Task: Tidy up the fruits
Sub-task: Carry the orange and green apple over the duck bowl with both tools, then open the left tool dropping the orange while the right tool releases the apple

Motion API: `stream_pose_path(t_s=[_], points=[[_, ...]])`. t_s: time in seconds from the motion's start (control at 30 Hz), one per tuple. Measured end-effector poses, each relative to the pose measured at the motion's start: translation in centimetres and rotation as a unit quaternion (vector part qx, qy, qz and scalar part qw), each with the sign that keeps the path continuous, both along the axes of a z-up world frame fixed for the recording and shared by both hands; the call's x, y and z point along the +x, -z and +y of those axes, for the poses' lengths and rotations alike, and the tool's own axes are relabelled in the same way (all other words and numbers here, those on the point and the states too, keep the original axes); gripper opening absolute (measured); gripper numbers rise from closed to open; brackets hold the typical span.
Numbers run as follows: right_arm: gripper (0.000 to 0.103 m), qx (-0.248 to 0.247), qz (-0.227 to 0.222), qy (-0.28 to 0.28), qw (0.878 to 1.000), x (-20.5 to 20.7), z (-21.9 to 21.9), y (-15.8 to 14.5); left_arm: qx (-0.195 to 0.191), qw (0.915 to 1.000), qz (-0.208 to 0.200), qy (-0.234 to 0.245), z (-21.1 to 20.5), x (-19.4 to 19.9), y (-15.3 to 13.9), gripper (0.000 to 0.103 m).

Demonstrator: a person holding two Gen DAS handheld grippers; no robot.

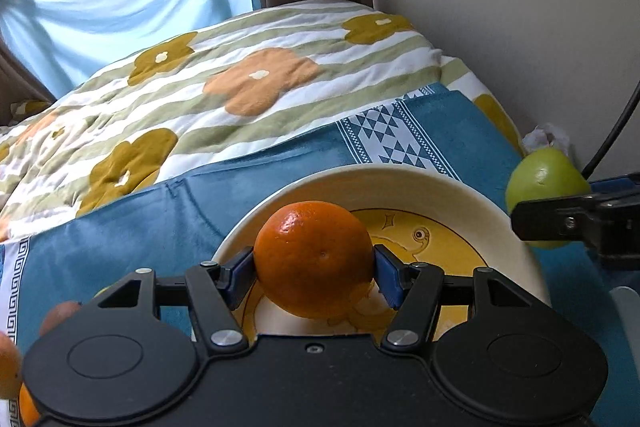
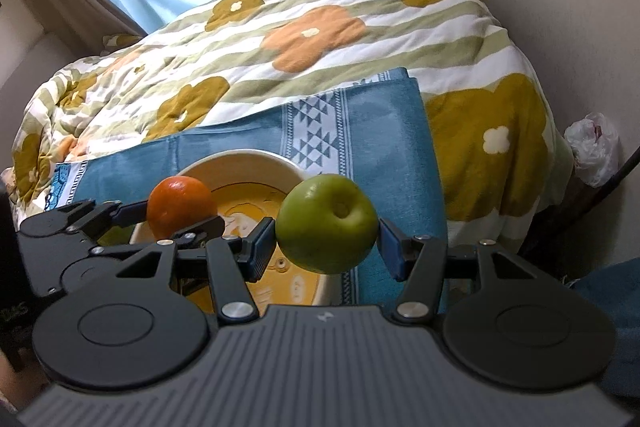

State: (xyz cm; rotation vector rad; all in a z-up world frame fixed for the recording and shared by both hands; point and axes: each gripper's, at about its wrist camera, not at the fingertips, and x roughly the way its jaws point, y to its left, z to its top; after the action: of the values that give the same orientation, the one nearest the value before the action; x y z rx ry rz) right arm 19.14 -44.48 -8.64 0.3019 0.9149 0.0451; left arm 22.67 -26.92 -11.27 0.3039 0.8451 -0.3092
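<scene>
The round glossy orange [image 1: 314, 259] is pinched across its middle by the left gripper [image 1: 314, 277], over the cream bowl with a yellow cartoon base [image 1: 400, 183]. The smooth green apple [image 2: 326, 223] is pinched by the right gripper [image 2: 326, 247] beside the bowl's rim. Both look firm, light and slippery; widest-girth holds suit them. The bowl sits on a blue patterned cloth [image 2: 380, 123] on the bed.

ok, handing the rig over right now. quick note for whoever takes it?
Left claw: shut on the orange, held over the bowl, not yet set down.
Right claw: shut on the green apple, held at the bowl's right edge, above the blue cloth.
The bowl sits on the cloth and shows no fruit resting in it.
More fruit lies at the lower left of the left wrist view, partly hidden.
Left to do: release both fruits into the bowl, then fetch the rest.
</scene>
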Motion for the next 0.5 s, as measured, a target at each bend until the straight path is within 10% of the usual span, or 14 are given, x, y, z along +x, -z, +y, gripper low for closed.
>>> stream_pose_path(t_s=[0.1,0.2,0.5], points=[[0.07,0.001,0.002,0.002,1.0,0.2,-0.3,0.1,0.005,1.0,0.003,0.003,-0.3,0.3,0.1,0.072],[0.07,0.003,0.003,0.003,1.0,0.4,-0.7,0.1,0.012,0.9996,-0.024,0.013,-0.2,-0.4,-0.9,0.103],[0.07,-0.004,-0.001,-0.016,1.0,1.0,-0.6,0.0,0.005,0.9996,-0.025,-0.011,3.1,-2.2,-2.4,0.103]])
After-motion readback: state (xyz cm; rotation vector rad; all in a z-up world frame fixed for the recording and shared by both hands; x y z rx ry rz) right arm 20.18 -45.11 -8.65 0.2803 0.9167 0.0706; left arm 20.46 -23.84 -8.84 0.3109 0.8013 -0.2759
